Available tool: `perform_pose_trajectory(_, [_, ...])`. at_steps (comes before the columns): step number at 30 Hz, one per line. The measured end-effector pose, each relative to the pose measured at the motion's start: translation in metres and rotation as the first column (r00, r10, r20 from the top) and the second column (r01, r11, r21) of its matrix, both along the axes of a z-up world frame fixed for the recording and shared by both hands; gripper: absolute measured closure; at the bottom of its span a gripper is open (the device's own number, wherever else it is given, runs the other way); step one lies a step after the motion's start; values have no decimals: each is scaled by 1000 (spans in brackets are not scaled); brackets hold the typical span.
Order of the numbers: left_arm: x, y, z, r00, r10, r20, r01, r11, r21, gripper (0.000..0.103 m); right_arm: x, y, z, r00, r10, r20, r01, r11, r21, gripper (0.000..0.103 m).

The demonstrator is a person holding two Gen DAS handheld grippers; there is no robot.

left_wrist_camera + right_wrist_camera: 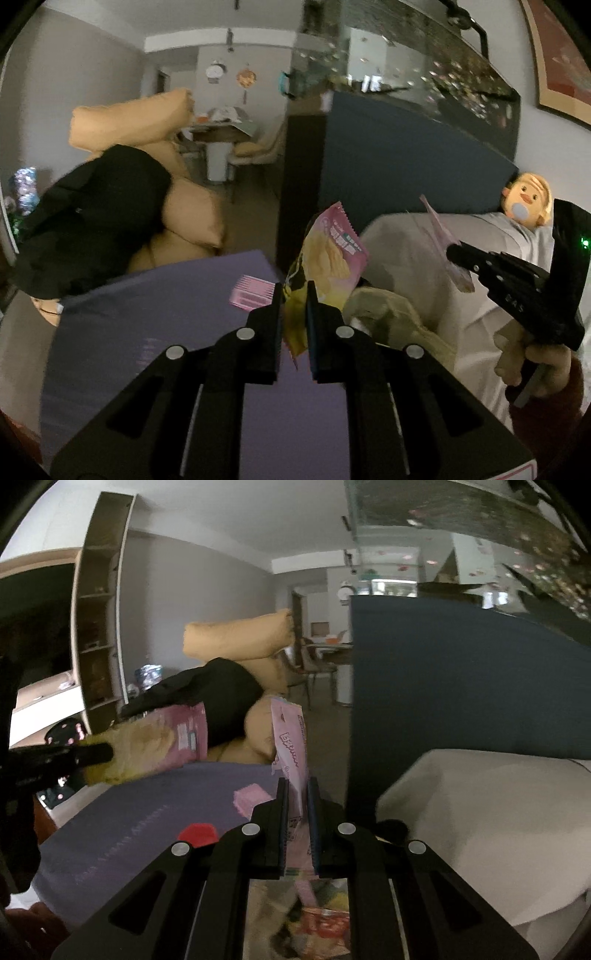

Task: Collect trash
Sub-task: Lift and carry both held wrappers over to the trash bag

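From the left wrist view, the left gripper (293,295) has its jaws closed almost fully on a pink and yellow chip bag (328,258), whose crumpled lower end is pinched between them while the printed upper part stands up and leans to the right above the tips. Just left of the jaws a small pink comb (253,295) lies on a purple sheet (147,332) spread below them; to the right, the right gripper (517,280), held in a hand (532,362), carries a thin pink wrapper (443,240) over a pale cushion (406,251). Beyond are tan pillows (147,122), a black garment (92,218), a dark blue partition (406,155) and a doll's head (528,195). From the right wrist view, the right gripper (298,794) has its jaws nearly closed on the pink wrapper (291,753), which rises straight up from between them. Well to the left, the left gripper (74,757) holds the chip bag (155,742) above the purple sheet (147,812), where the comb (251,797) and a red cap (197,834) lie just left of the jaws. Below the jaws shows what looks like a container of mixed wrappers (314,923). Both pieces seem picked up, so the step in hand is carrying; the next move calls for bringing each over a bin and opening the jaws.
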State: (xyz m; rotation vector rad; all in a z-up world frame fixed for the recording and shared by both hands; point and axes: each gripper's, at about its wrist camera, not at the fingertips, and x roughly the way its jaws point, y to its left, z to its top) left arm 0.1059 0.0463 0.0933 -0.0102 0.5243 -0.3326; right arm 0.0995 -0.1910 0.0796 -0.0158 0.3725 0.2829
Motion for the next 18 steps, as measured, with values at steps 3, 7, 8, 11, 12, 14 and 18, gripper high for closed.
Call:
perform_pose_trajectory(3, [1, -29, -7, 998, -45, -31, 45, 999, 1, 94, -4, -16, -4, 1000, -28, 2, 28, 1000, 1, 92])
perform_pose_trajectory(7, [8, -60, -21, 992, -109, -69, 109, 994, -7, 94, -7, -32, -11, 998, -57, 5, 57, 998, -3, 92])
perform_pose_trajectory(8, [11, -66, -26, 989, -125, -84, 124, 992, -14, 94, -8, -35, -13, 998, -65, 6, 65, 998, -4, 92])
perform_pose_trajectory(11, [21, -79, -40, 980, -153, -128, 151, 988, -20, 94, -8, -47, -20, 996, -85, -1, 85, 996, 9, 92])
perform_pose_trajectory(12, [25, -84, -46, 976, -162, -146, 160, 987, -25, 94, -8, -51, -22, 996, -92, -4, 92, 996, 13, 92])
perform_pose_trajectory(14, [30, -90, -57, 969, -179, -173, 177, 984, -28, 94, -7, -59, -28, 995, -103, -13, 103, 994, 22, 92])
perform_pose_trajectory(18, [42, -105, -78, 951, -206, -231, 204, 978, -30, 94, -7, -67, -35, 992, -120, -30, 121, 992, 31, 92])
